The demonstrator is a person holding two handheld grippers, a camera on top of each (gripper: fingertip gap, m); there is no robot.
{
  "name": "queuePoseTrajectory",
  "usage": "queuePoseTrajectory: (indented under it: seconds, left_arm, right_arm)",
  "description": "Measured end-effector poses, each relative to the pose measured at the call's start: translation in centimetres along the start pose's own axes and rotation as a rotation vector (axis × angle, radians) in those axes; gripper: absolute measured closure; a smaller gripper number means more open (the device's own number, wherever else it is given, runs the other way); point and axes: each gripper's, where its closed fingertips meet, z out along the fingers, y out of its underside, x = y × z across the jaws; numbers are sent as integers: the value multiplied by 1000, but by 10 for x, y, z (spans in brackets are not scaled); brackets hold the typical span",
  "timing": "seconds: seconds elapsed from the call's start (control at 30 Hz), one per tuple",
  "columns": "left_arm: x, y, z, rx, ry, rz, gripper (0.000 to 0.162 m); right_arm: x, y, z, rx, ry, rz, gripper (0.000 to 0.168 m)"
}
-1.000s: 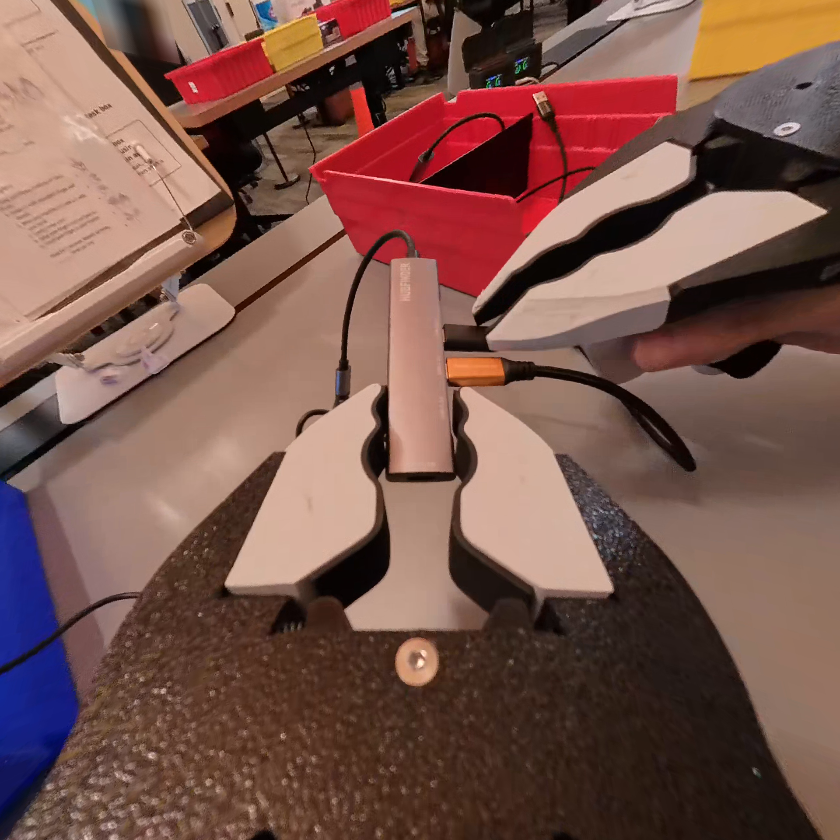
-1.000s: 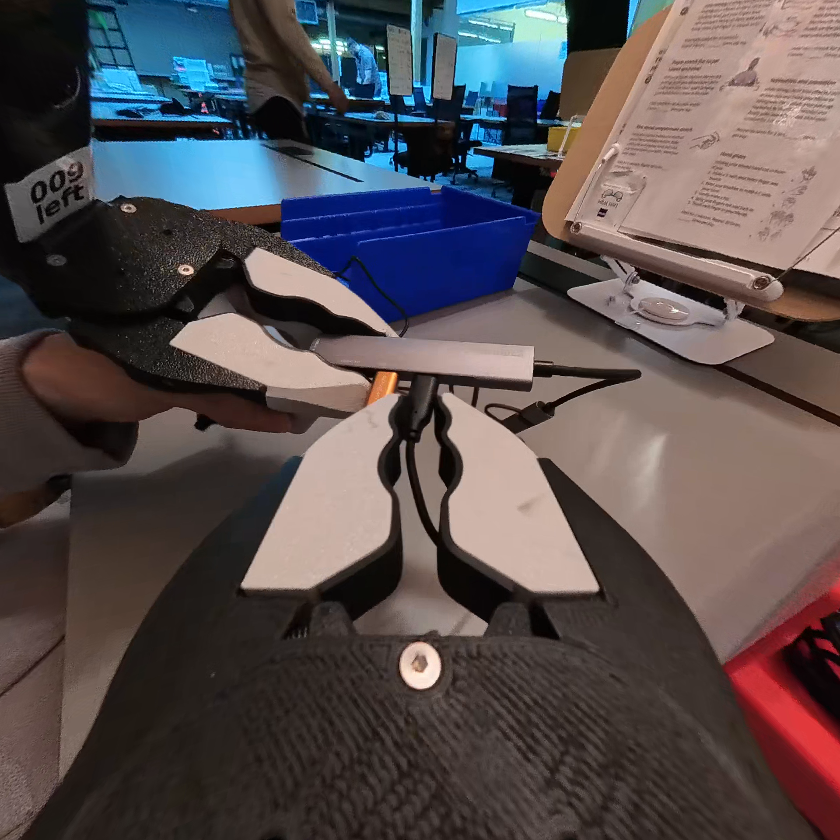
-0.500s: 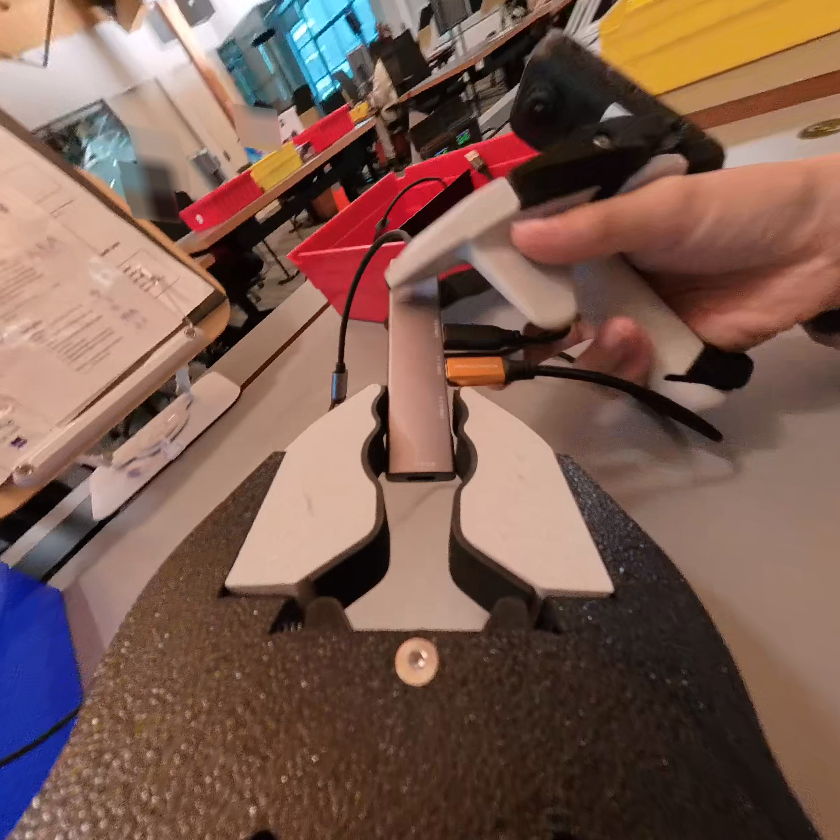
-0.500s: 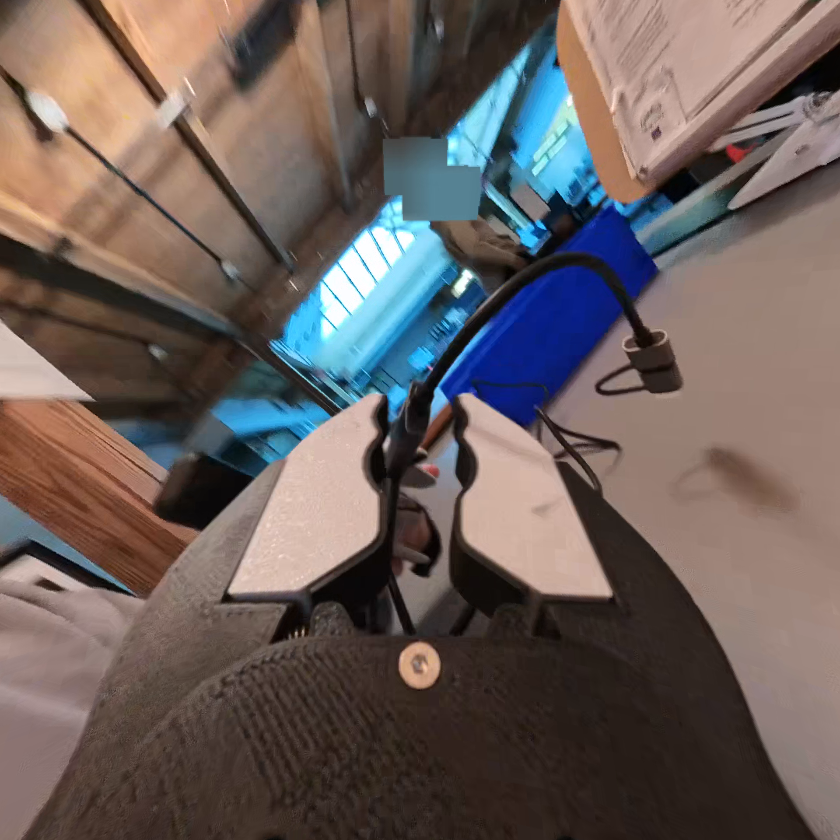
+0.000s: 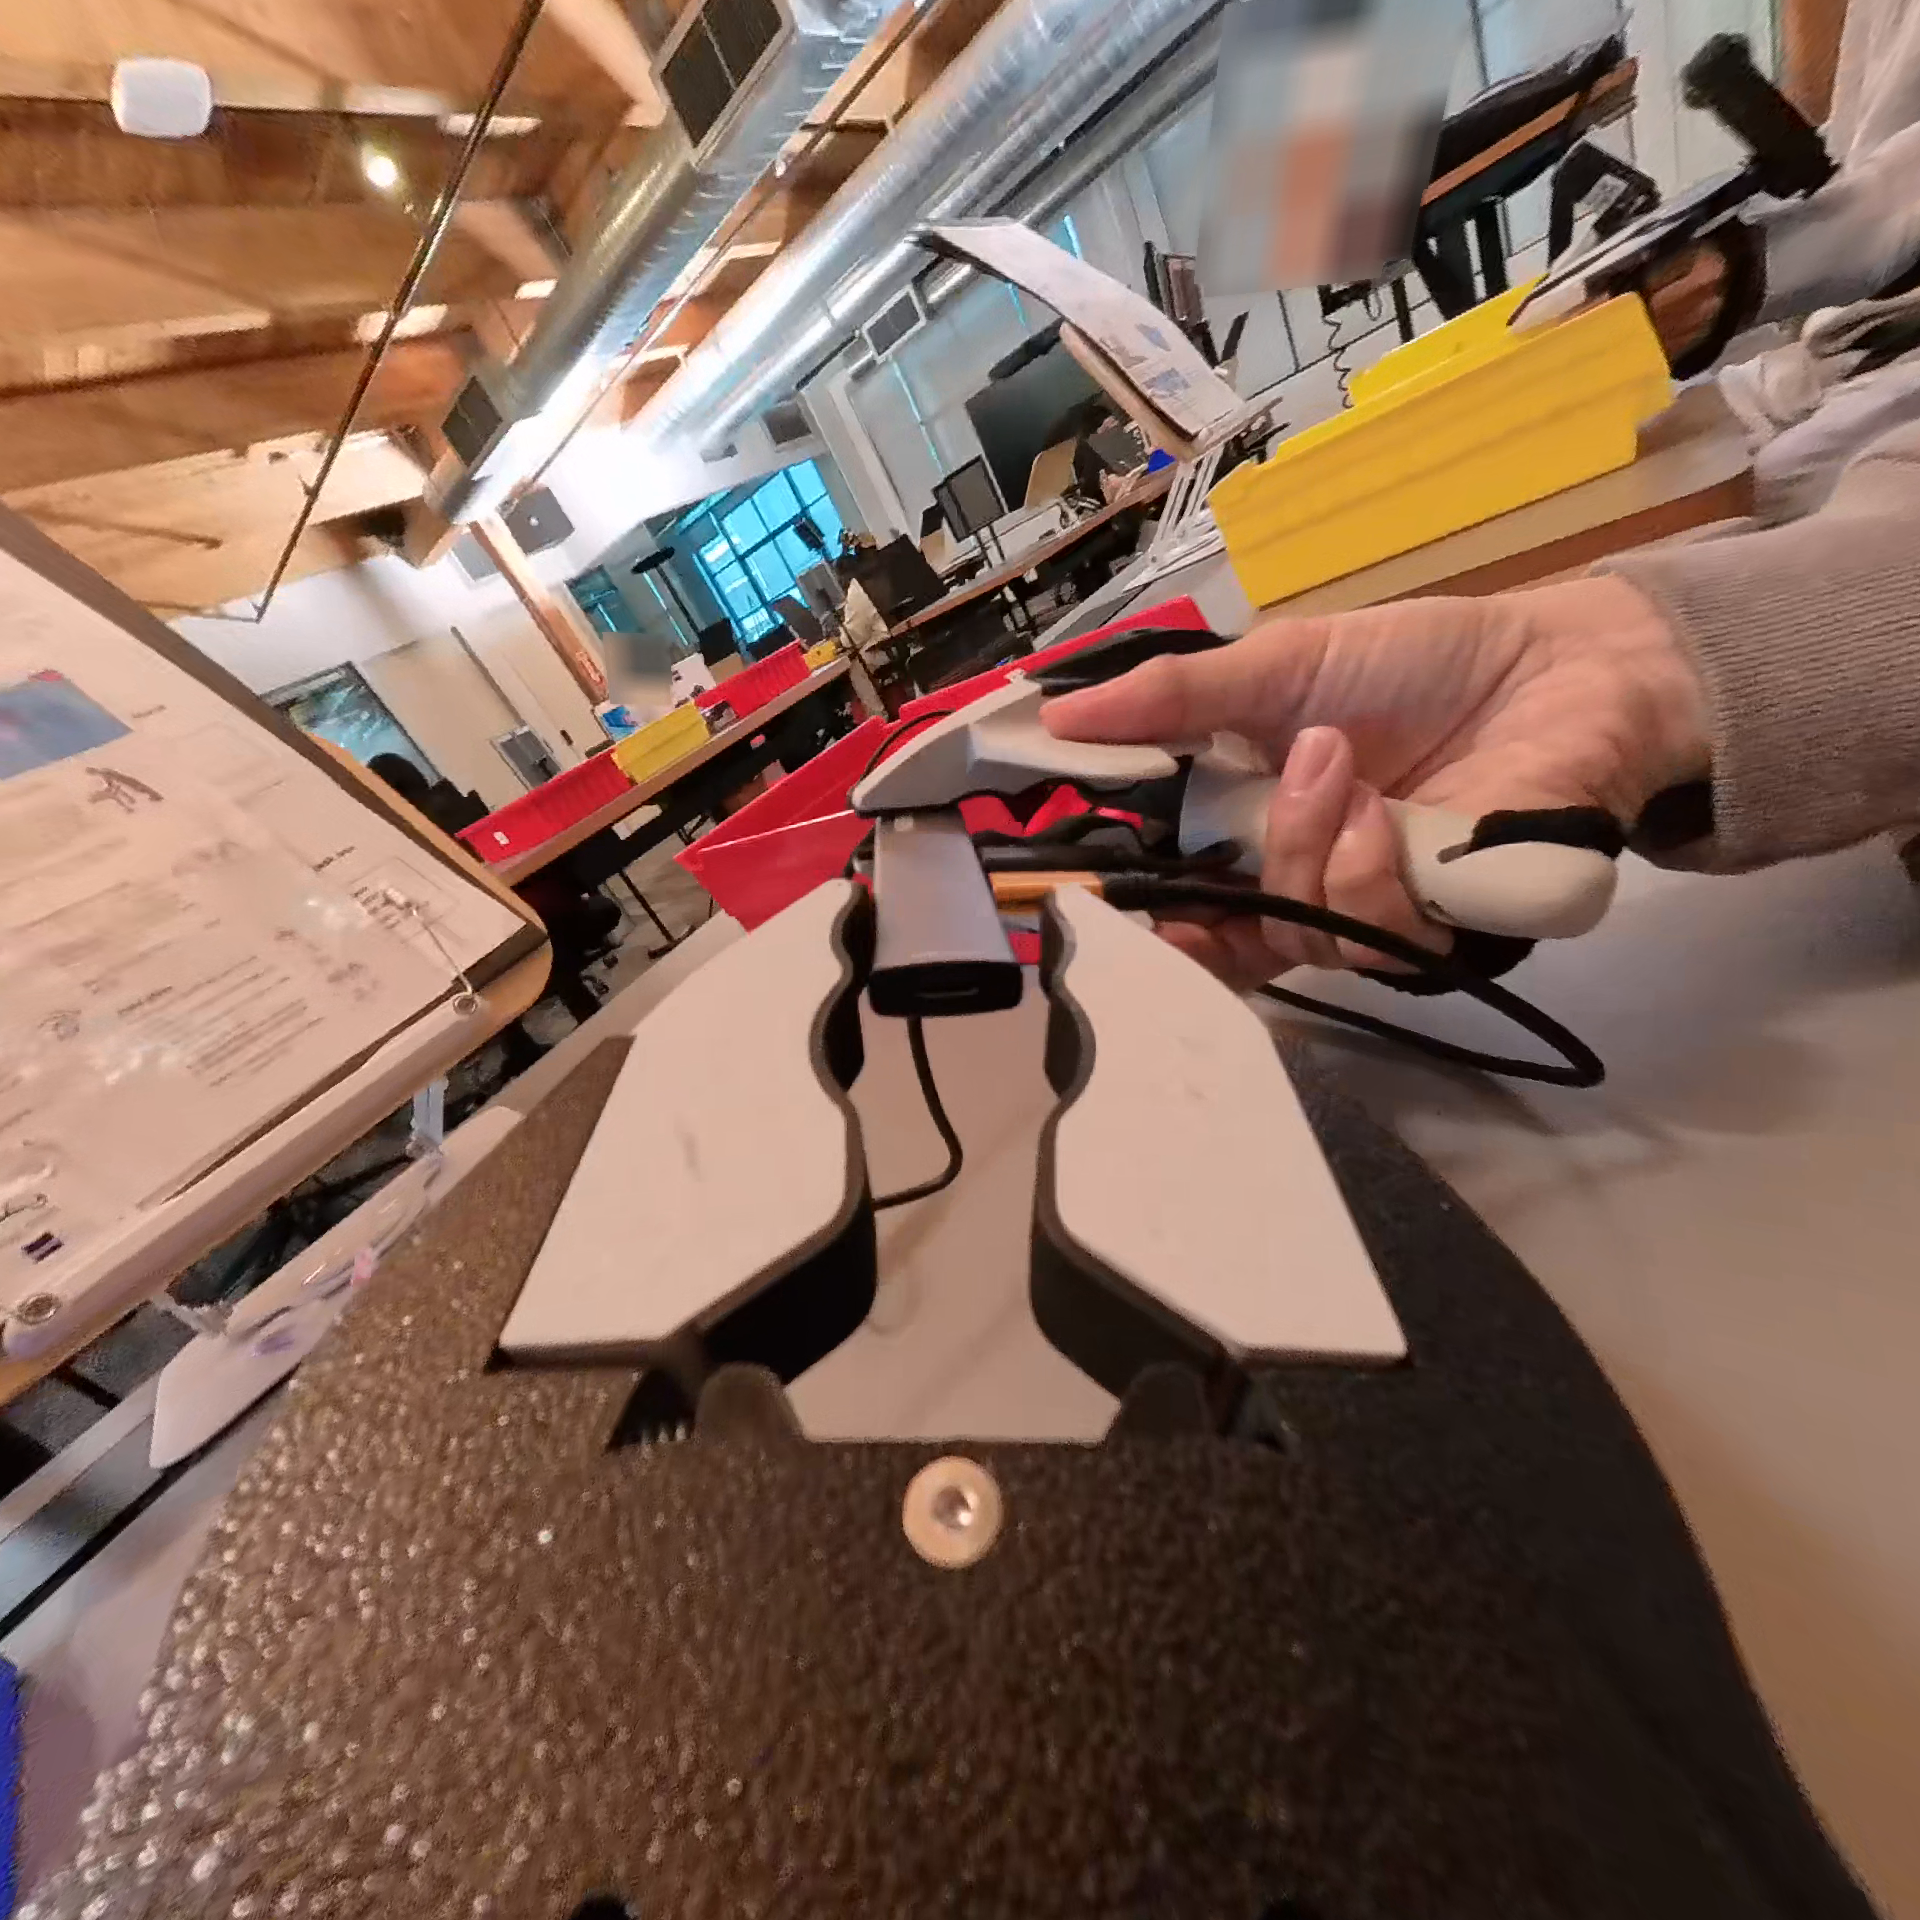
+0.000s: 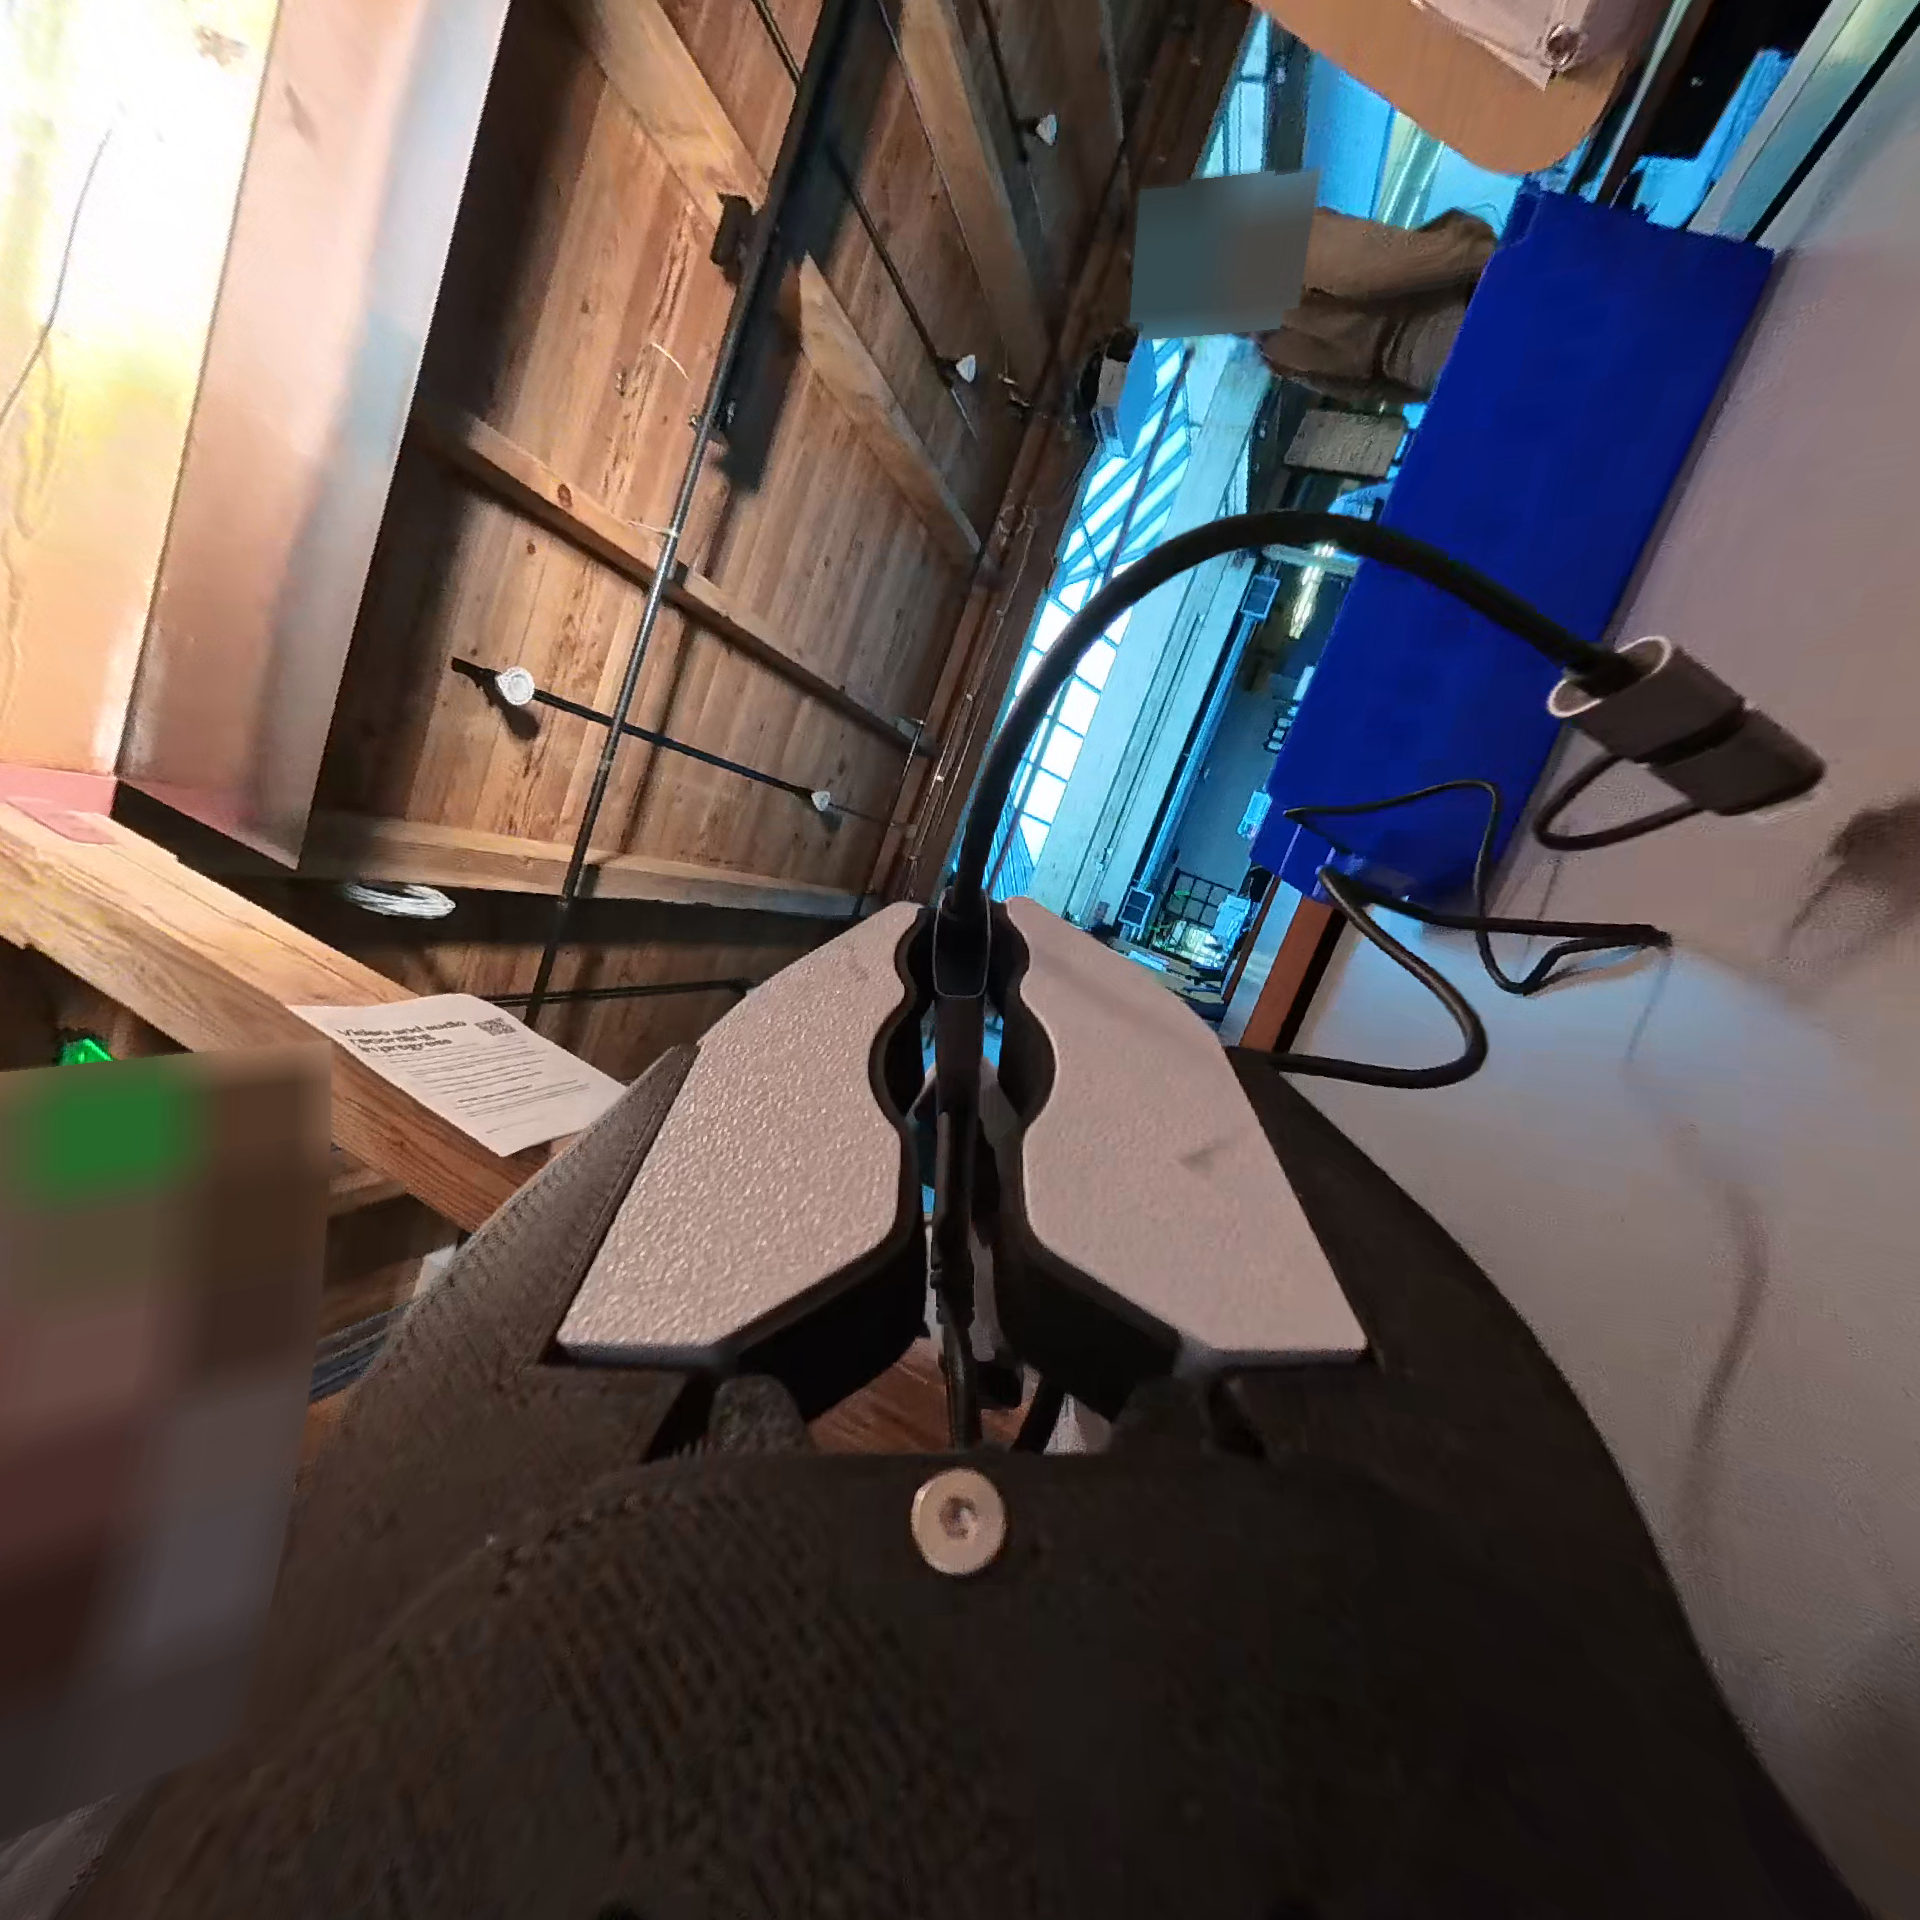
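While left tongs (image 5: pixel 945 935) clamp the hub (image 5: pixel 935 914), right tongs (image 6: pixel 964 935) pinch cable (image 6: pixel 1091 623).

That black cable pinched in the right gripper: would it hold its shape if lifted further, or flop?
The black cable rises from the right gripper in a self-supporting arch, so it is probably semi-stiff over a short span. Its plug end droops toward the table, suggesting a longer free length would sag. It looks light and unlikely to slip while pinched.
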Motion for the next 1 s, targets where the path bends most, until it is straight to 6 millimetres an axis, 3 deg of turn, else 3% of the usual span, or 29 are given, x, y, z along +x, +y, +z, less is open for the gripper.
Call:
queuePoseTrajectory:
  seconds: [0.13, 0.6, 0.73, 0.87, 1.0]
  left_arm:
    - [-2, 10, 1, -62, -12, -5, 137]
    - [-2, 16, 3, -119, -68, -71, 138]
    - [-5, 16, 5, -130, -73, -173, 138]
    - [-27, 19, -3, -140, -146, -268, 138]
    - [-41, 29, -11, -147, -199, -312, 138]
  right_arm:
    - [2, -2, -2, 5, 7, 4, 159]
    - [7, -4, -4, 3, 67, -100, 158]
    - [14, -5, -6, -35, 144, -231, 154]
    - [11, 3, -5, -160, 215, -390, 131]
    - [18, 1, -9, -250, 428, -718, 118]
